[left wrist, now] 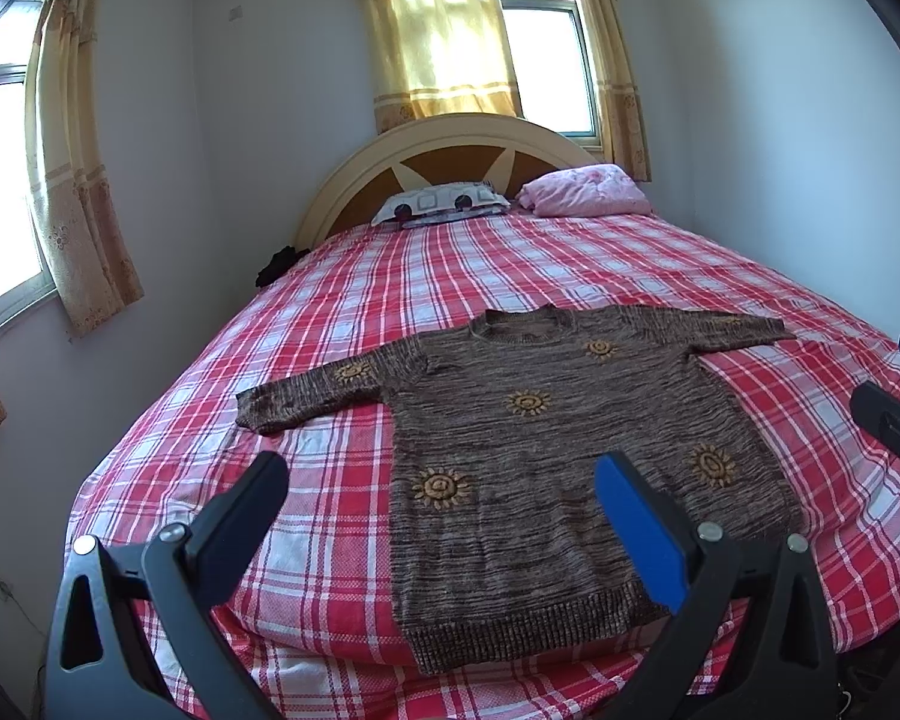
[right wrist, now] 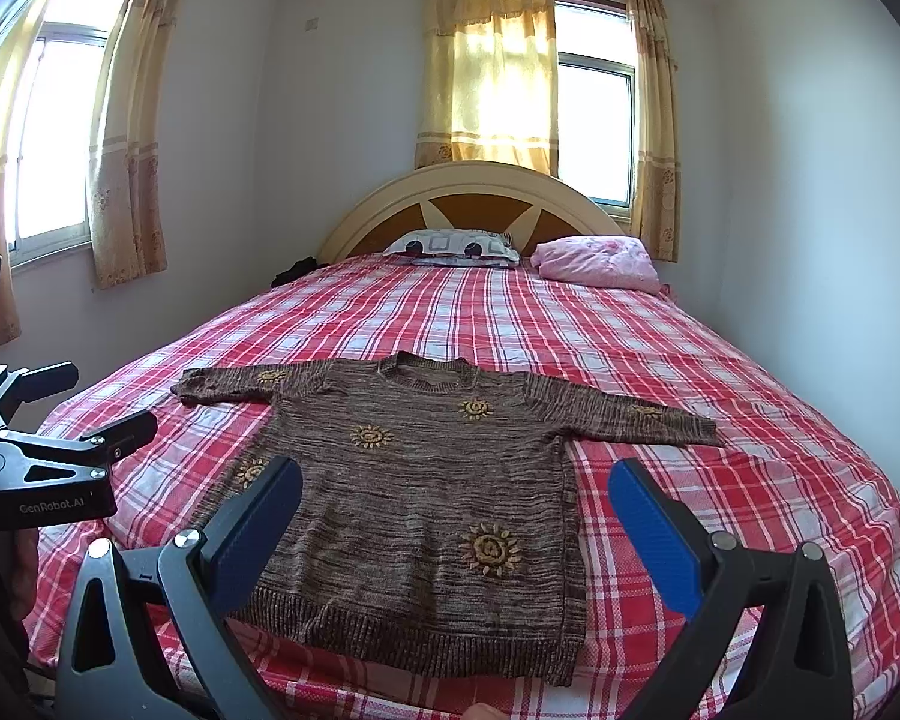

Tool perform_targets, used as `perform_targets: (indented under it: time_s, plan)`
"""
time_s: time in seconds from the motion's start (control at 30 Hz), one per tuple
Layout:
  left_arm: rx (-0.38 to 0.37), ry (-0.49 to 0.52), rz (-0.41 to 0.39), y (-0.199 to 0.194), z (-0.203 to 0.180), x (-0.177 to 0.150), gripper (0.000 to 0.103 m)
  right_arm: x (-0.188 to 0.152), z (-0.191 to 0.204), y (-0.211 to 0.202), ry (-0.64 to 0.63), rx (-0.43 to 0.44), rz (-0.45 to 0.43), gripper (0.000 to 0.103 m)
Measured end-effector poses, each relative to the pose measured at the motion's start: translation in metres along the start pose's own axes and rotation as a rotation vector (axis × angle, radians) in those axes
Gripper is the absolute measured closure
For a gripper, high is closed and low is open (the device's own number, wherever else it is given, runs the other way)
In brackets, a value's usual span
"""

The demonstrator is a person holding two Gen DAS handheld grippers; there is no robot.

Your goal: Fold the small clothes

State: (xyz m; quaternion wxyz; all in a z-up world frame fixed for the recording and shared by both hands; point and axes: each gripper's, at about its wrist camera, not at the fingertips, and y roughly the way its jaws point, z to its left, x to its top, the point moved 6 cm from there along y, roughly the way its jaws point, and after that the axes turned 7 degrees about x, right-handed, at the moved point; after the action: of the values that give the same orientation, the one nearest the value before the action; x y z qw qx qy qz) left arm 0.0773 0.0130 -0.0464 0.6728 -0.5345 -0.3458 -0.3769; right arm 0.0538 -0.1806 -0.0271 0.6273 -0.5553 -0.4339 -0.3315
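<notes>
The left hand-held gripper [left wrist: 444, 498] hangs above the near edge of the bed [left wrist: 570, 264] with its fingers spread wide and nothing between them; the right hand-held gripper [right wrist: 456, 504] is held the same way, wide open and empty. A brown knitted sweater [left wrist: 546, 438] with yellow sun patterns lies flat on the red and white checked bedspread, face up, both sleeves stretched out to the sides and its ribbed hem nearest the cameras. In the left wrist view the sweater's lower left part shows between the two fingers, the blue-padded finger [left wrist: 642, 534] standing over the body of the garment. In the right wrist view the sweater [right wrist: 426, 480] fills the gap between the fingers, its hem just ahead of them. Neither gripper touches it. A patterned pillow [right wrist: 450, 247] and a pink folded blanket [right wrist: 600, 261] lie at the headboard [right wrist: 468, 192].
</notes>
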Motion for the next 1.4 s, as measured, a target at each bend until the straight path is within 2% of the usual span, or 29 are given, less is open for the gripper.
perform_targets:
  time_s: [0.37, 0.47, 0.7, 0.8, 0.9, 1.07, 1.23, 1.33, 1.4]
  plan:
    - [-0.016, 0.000, 0.067, 0.047, -0.010, -0.004, 0.000, -0.014, -0.021, 0.034, 0.013, 0.023, 0.047, 0.001]
    - [-0.019, 0.023, 0.092, 0.067, -0.020, -0.002, 0.000, -0.020, -0.039, 0.051, 0.038, 0.041, 0.072, 0.001]
    - [-0.054, 0.098, 0.152, 0.114, -0.040, 0.005, 0.000, -0.031, -0.088, 0.088, 0.069, 0.000, 0.139, 0.001]
    - [-0.063, 0.119, 0.168, 0.132, -0.048, 0.010, 0.000, -0.031, -0.121, 0.102, 0.101, -0.018, 0.166, 0.001]
    - [-0.065, 0.143, 0.174, 0.151, -0.056, 0.016, 0.000, -0.032, -0.170, 0.116, 0.189, -0.048, 0.193, 0.001]
    - [-0.024, 0.174, 0.199, 0.193, -0.062, 0.022, 0.000, -0.035, -0.253, 0.139, 0.334, -0.109, 0.242, 0.001]
    - [0.003, 0.189, 0.231, 0.235, -0.070, 0.023, 0.000, -0.033, -0.322, 0.164, 0.451, -0.155, 0.237, 0.001]
    - [0.008, 0.186, 0.245, 0.257, -0.075, 0.023, 0.000, -0.031, -0.349, 0.182, 0.493, -0.169, 0.239, 0.002]
    - [0.014, 0.179, 0.256, 0.271, -0.077, 0.023, 0.000, -0.032, -0.370, 0.197, 0.511, -0.192, 0.249, 0.006]
